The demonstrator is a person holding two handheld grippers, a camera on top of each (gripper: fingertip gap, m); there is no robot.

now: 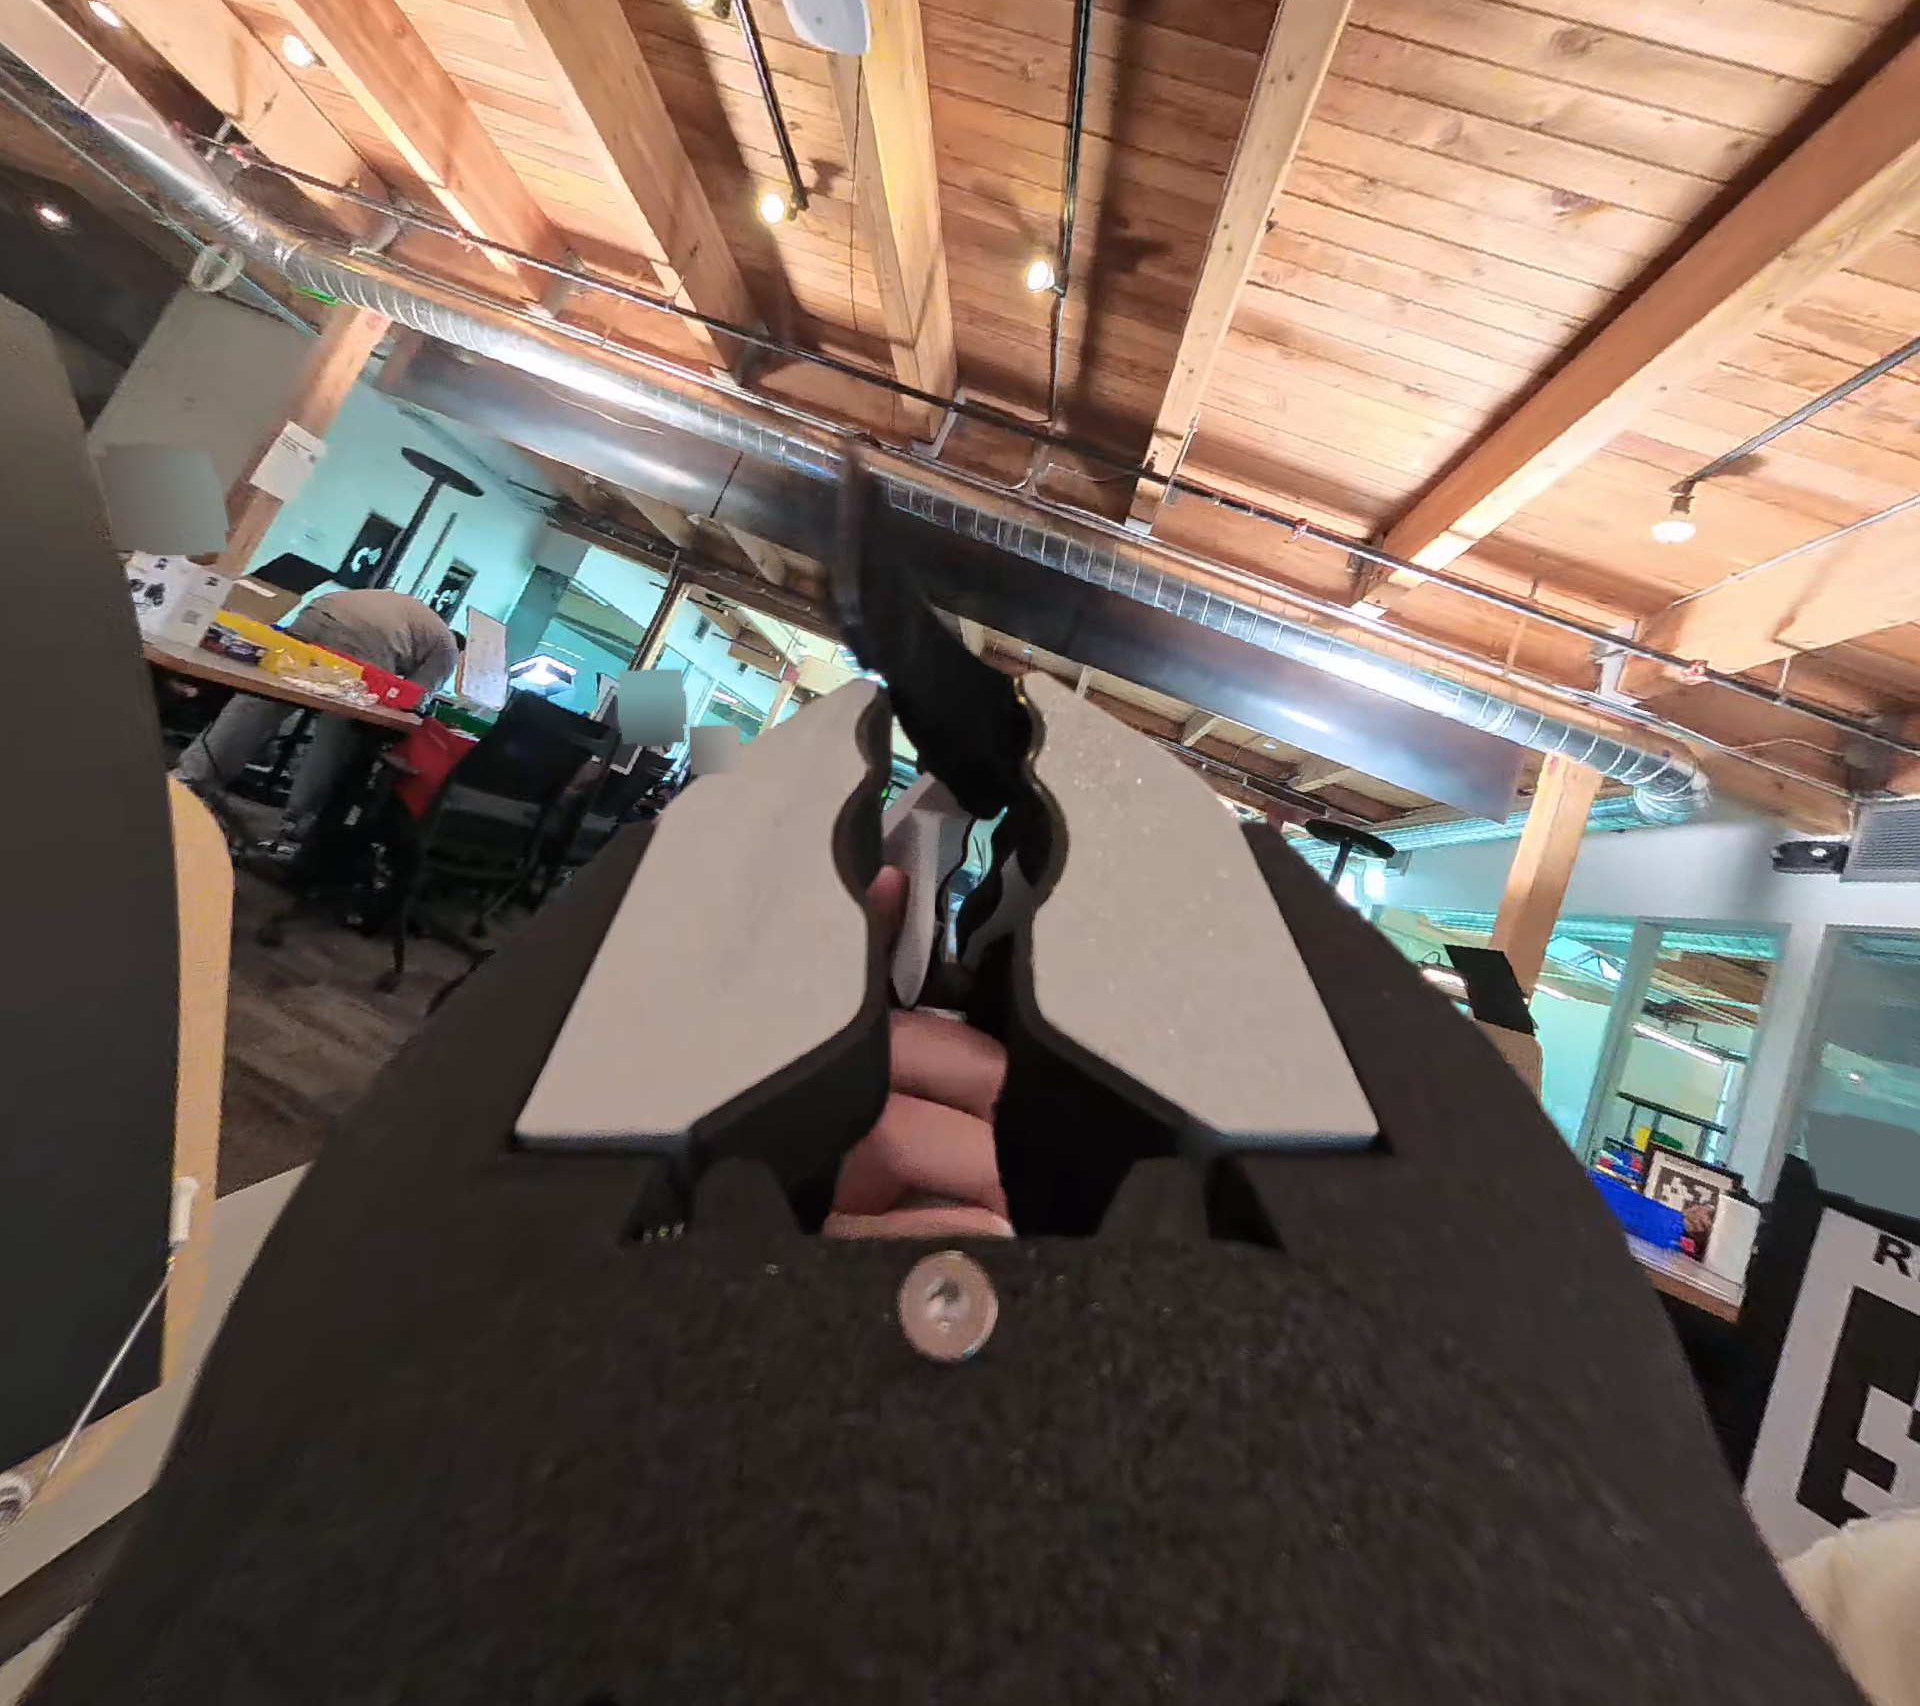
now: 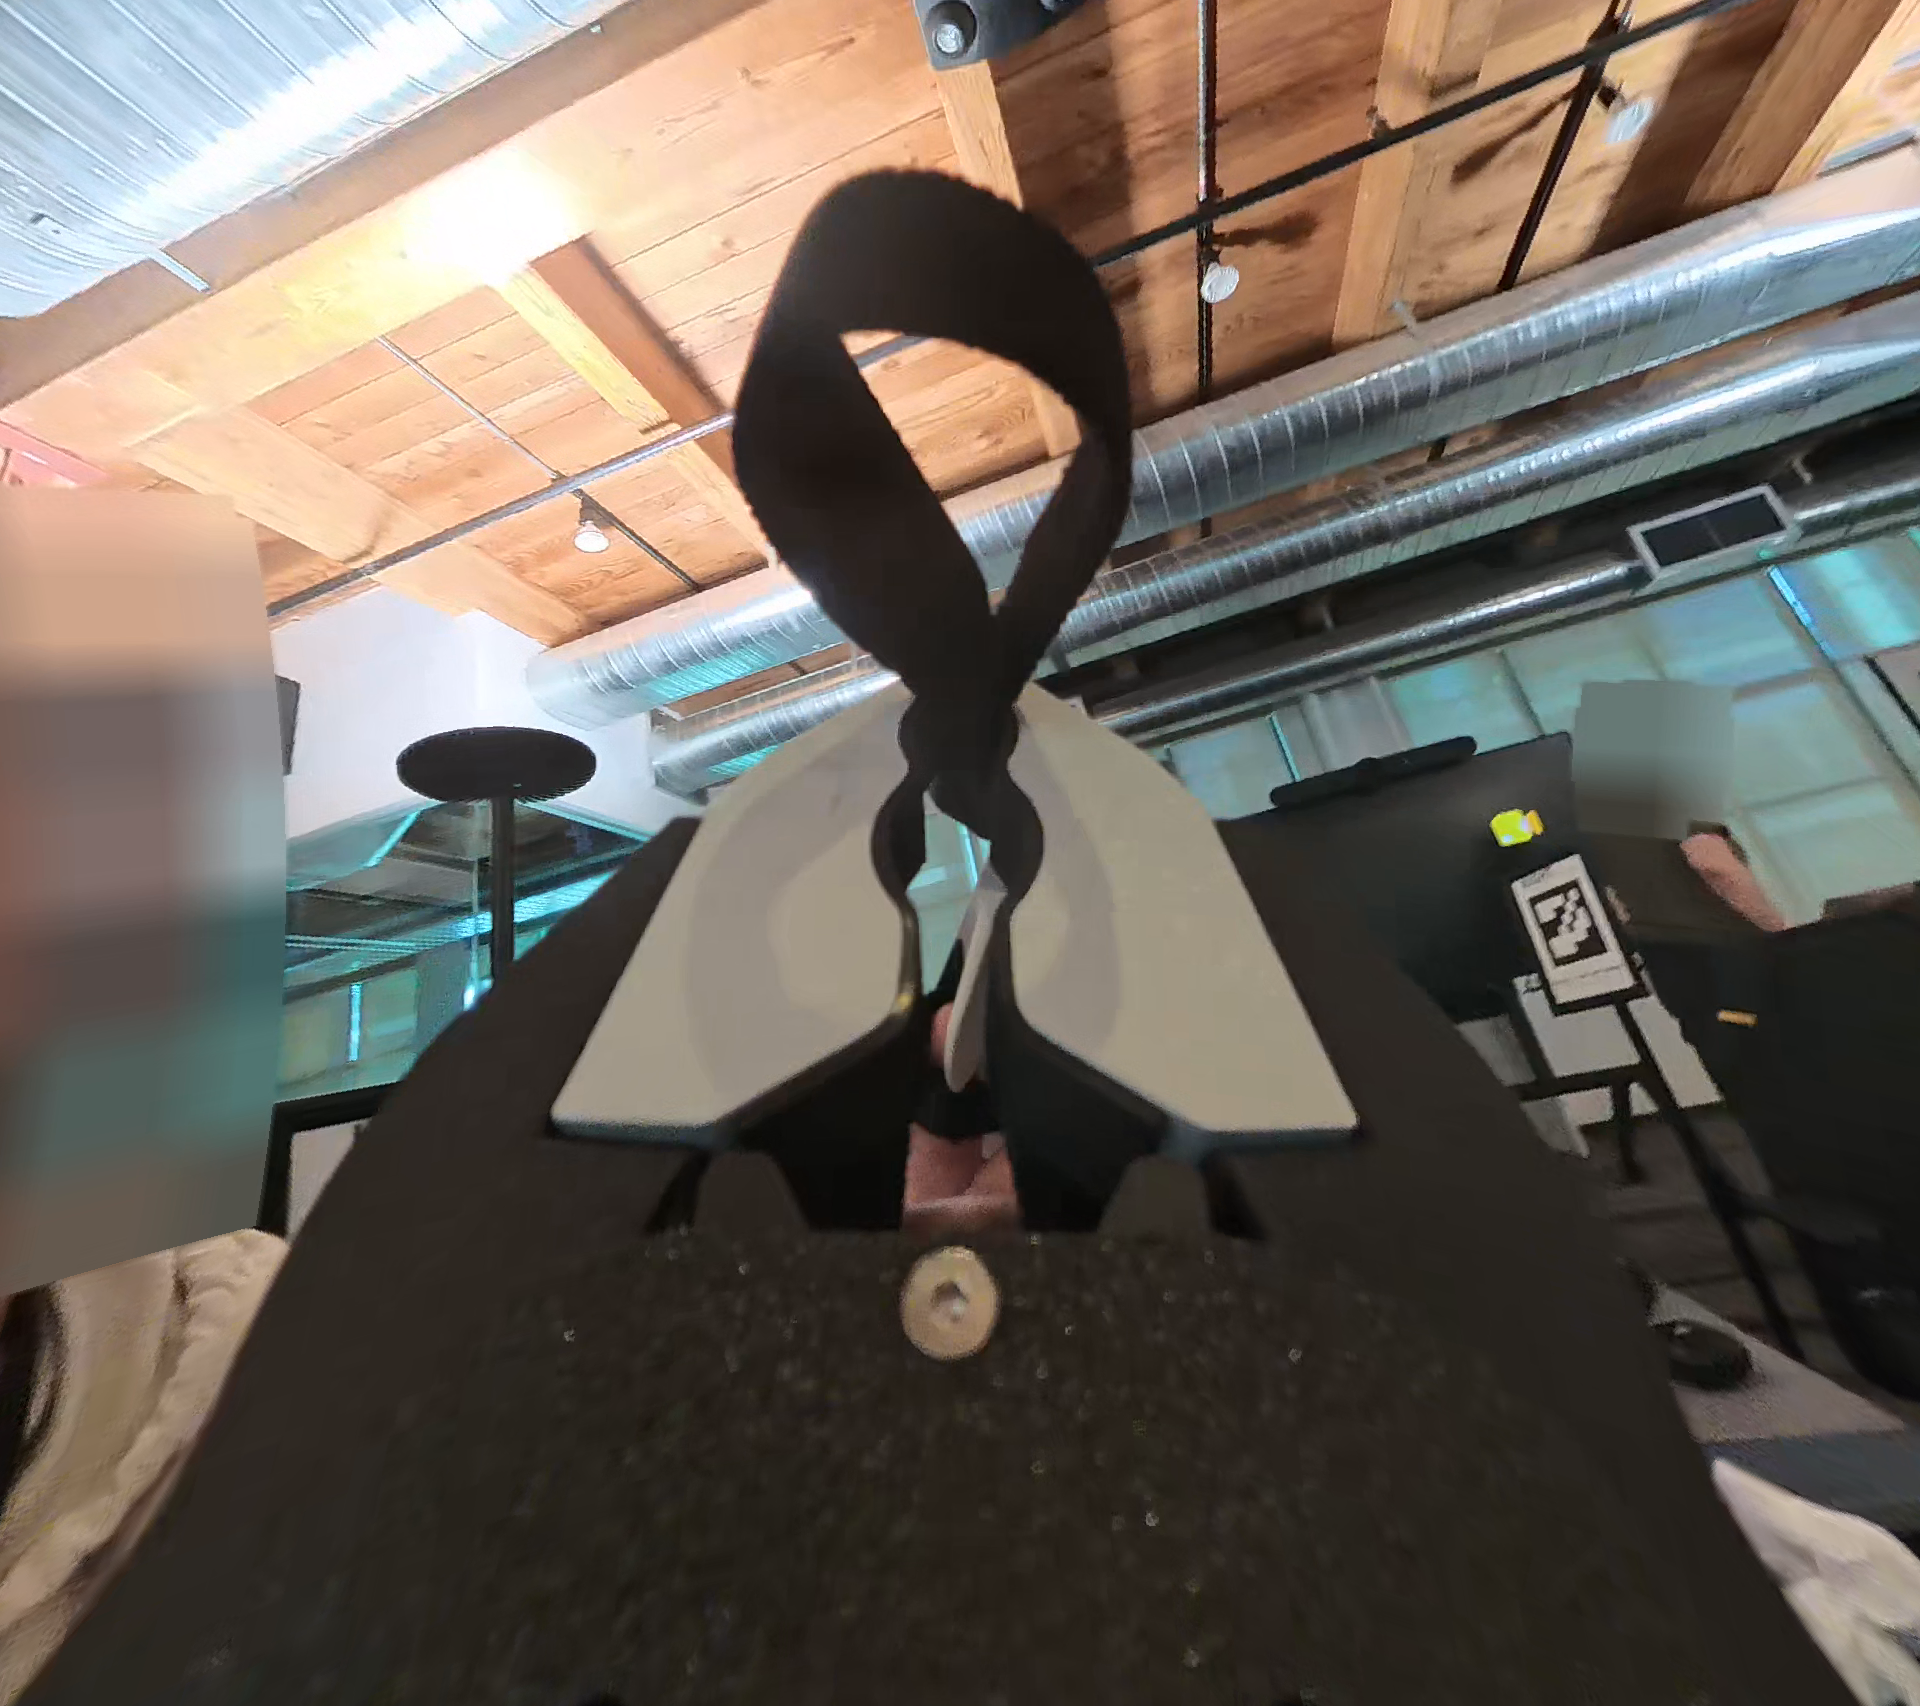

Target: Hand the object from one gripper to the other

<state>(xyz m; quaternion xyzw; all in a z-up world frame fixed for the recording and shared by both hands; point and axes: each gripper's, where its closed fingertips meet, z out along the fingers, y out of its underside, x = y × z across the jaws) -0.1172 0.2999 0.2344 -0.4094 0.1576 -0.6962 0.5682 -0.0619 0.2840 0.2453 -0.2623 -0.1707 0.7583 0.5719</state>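
- Right gripper [image 2: 961, 783] is clamped on a black fabric strap loop [image 2: 914, 451], pinching the twisted neck where the two runs of strap cross; the loop stands up past the gripper's tips toward the wooden plank ceiling [image 2: 1195, 129].
- Left gripper [image 1: 956, 773] is also closed on a black strap piece [image 1: 925, 669], which rises past its tips toward that same ceiling, seen edge-on and blurred.
- Both grippers likely share one strap, which would put the handover at its double-held stage; neither view shows the other gripper plainly, so this is a judgement.
- Pinching the neck probably leaves the open loop free for the other side to take.
- Both grippers tilt steeply upward at the ceiling, each with a person's fingers [image 1: 935, 1106] visible between its jaws lower down.
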